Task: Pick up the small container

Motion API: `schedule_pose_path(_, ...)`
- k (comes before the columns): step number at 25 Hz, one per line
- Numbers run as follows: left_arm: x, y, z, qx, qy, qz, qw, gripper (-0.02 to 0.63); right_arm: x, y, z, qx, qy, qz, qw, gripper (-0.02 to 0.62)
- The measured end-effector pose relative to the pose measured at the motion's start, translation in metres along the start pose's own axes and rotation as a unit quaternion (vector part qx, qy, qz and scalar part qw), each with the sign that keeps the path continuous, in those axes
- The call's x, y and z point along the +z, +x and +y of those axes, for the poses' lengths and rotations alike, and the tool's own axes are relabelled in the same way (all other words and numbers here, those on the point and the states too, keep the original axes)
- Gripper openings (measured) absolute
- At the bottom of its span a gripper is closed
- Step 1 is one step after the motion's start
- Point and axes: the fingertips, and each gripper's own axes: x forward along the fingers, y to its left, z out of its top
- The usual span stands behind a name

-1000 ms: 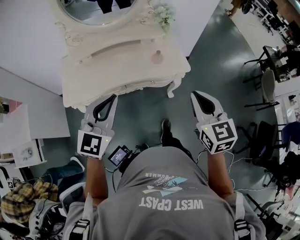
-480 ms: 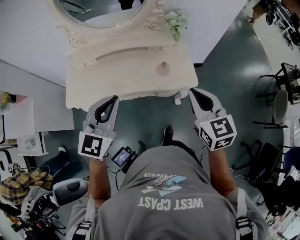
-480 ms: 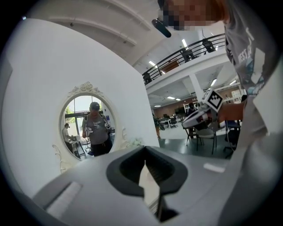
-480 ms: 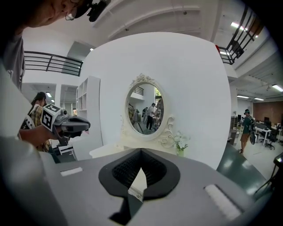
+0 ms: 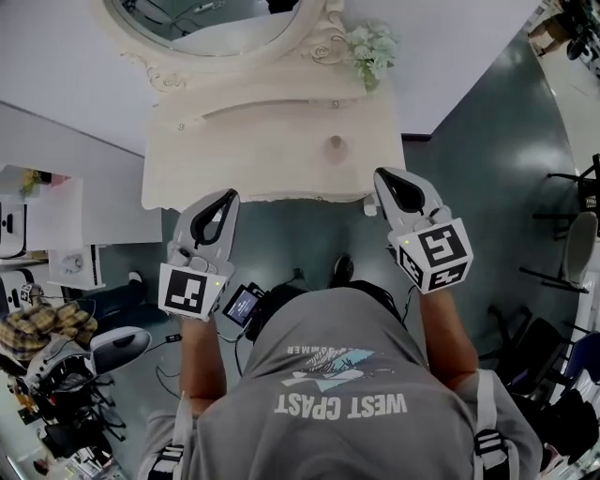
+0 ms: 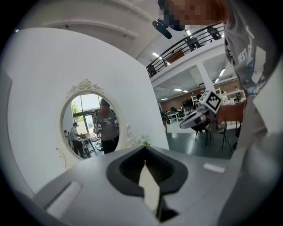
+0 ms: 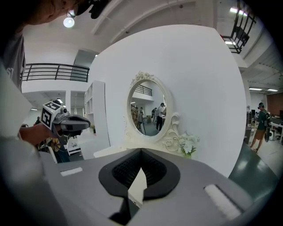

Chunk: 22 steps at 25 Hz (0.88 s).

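The small container (image 5: 335,145), a pale round jar, stands right of centre on the white vanity table (image 5: 234,150) in the head view. My left gripper (image 5: 228,195) is shut and empty, its tips at the table's front edge, left of and nearer than the jar. Over the front right corner hangs my right gripper (image 5: 382,175), likewise shut on nothing, just right of and nearer than the jar. In the left gripper view the left gripper (image 6: 144,149) points at the mirror. The right gripper (image 7: 140,151) does the same in the right gripper view. Neither gripper view shows the jar.
An oval mirror (image 5: 216,19) in an ornate frame backs the vanity, with a bunch of white flowers (image 5: 372,45) at its right. A white shelf unit (image 5: 37,234) and a chair with plaid cloth (image 5: 37,328) stand at the left. Office chairs (image 5: 581,234) stand on the dark floor at the right.
The person has stepped up to the vanity. Both grippers, earlier over the floor short of it, now reach its front edge. Both have stayed shut.
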Motion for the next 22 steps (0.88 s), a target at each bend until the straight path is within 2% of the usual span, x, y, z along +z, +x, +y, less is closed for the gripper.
schedule_pose_path(4,0.004,0.007,-0.006,0.005,-0.002,0.003,1.0000,0.003,-0.003,0.004,-0.012,0.009,-0.001,0.003,1.000,0.000)
schedule_pose_path(8,-0.004,0.002,0.006,0.009,-0.007,-0.004,0.9999,0.003,-0.007,0.012,-0.003,0.006,-0.006,0.010,1.000,0.000)
schedule_pose_path(12,-0.020,0.025,0.032,-0.010,-0.016,0.002,0.9998,0.003,-0.009,0.039,-0.008,-0.008,-0.002,0.023,1.000,0.000)
schedule_pose_path(18,-0.032,0.067,0.063,-0.048,-0.021,-0.008,0.9986,0.003,-0.015,0.077,-0.022,-0.043,0.008,0.036,0.998,0.000)
schedule_pose_path(22,-0.031,0.085,0.078,-0.059,-0.024,-0.017,0.9978,0.003,-0.018,0.092,-0.030,-0.055,0.010,0.046,0.997,0.000)
